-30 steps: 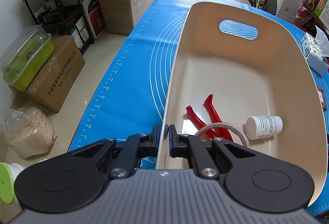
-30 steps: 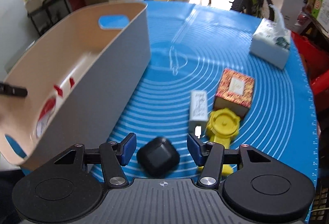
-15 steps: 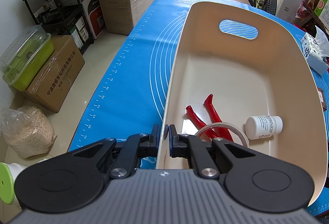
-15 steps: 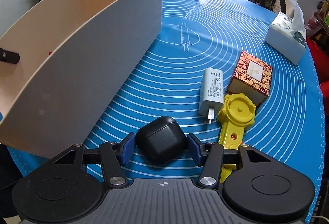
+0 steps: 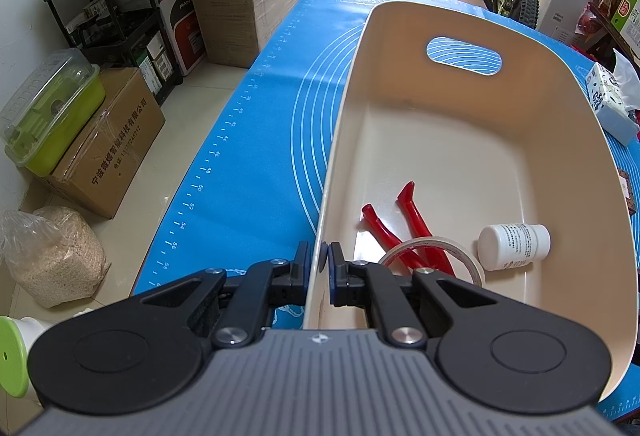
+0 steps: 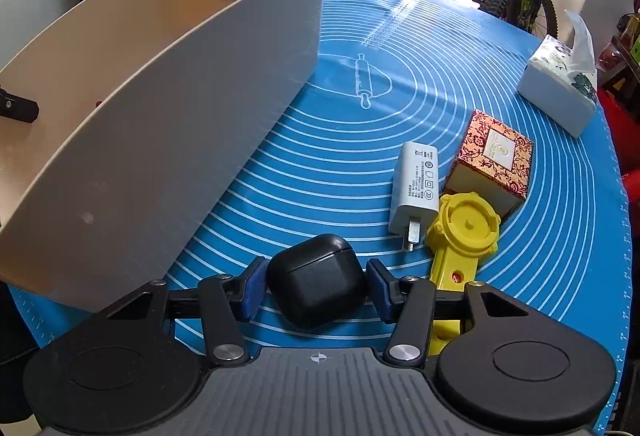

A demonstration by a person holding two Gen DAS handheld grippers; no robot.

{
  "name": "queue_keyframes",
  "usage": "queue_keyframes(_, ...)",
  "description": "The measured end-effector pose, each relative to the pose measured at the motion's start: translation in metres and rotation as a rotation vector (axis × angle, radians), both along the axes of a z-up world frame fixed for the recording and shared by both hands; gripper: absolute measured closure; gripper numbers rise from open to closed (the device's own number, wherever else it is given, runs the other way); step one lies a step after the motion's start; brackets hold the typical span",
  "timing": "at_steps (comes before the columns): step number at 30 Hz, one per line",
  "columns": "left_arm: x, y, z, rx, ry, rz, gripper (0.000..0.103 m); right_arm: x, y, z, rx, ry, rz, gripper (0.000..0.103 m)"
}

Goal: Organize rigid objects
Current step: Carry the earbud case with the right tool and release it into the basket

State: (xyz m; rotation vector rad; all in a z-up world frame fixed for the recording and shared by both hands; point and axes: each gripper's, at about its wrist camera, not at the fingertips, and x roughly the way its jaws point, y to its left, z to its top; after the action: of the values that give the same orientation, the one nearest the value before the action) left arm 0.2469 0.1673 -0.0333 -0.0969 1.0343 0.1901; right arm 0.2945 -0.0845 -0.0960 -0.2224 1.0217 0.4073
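— blue mat (image 6: 328, 172) under everything. where's the earbud case?

— black earbud case (image 6: 316, 290) lies on the mat just right of the cream bin (image 6: 168, 140); my right gripper (image 6: 316, 286) has been closing, pads touching both its sides.

— and the left?

— left gripper (image 5: 319, 268) is clamped on the bin's near wall. beyond the case: white charger (image 6: 416, 188), yellow tool (image 6: 464, 232), patterned box (image 6: 494, 160).
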Motion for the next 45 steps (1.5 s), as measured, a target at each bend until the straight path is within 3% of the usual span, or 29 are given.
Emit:
queue_keyframes(10,0.000,0.000,0.000,0.001,0.000,0.000,0.092,-0.005,-0.005,0.030,0.064,-0.083,-0.054,0.045)
queue_keyframes(26,0.000,0.000,0.000,0.001,-0.001,-0.003,0.092,-0.018,0.006,0.109,0.250,-0.372,-0.127,0.045)
queue_keyframes(37,0.000,0.002,0.001,0.002,0.000,-0.004,0.092,-0.015,0.065,0.110,0.269,-0.331,-0.014,0.045)
queue_keyframes(45,-0.001,0.001,0.001,0.003,-0.005,-0.007,0.093,-0.014,0.107,0.093,0.183,-0.237,0.061,0.045)
